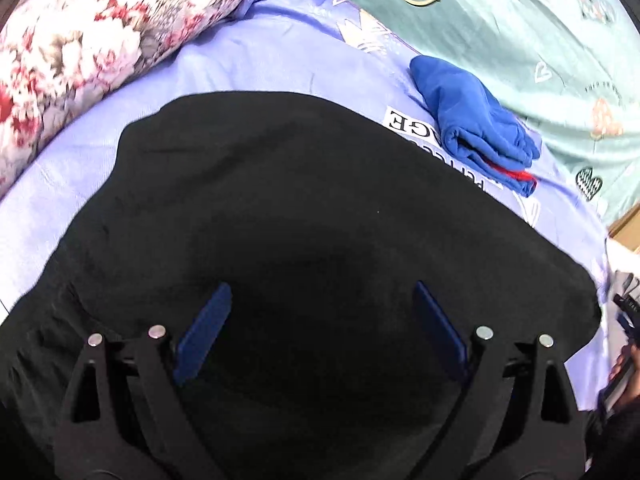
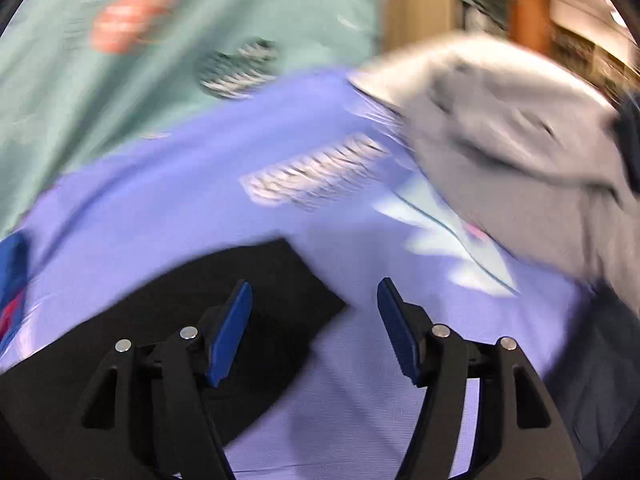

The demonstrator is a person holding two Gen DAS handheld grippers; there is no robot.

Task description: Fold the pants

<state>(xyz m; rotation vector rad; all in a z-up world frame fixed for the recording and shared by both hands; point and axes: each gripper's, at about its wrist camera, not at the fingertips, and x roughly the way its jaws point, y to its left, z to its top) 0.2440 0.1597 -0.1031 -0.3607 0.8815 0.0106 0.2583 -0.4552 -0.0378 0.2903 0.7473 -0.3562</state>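
The black pants point(image 1: 300, 200) lie spread flat on a lavender sheet point(image 1: 240, 60) and fill most of the left wrist view. My left gripper point(image 1: 322, 288) hovers over them, open wide, with nothing between its blue pads point(image 1: 208, 328). The right wrist view is blurred. In it a corner of the black pants point(image 2: 180, 300) lies under the left finger. My right gripper point(image 2: 315, 283) is open above that corner and the lavender sheet point(image 2: 240, 220), holding nothing.
A folded blue garment point(image 1: 472, 120) with a red edge rests beyond the pants on the right. A floral quilt point(image 1: 80, 40) lies at the back left and a green patterned sheet point(image 1: 520, 40) at the back right. A crumpled grey garment point(image 2: 520, 140) lies to the right.
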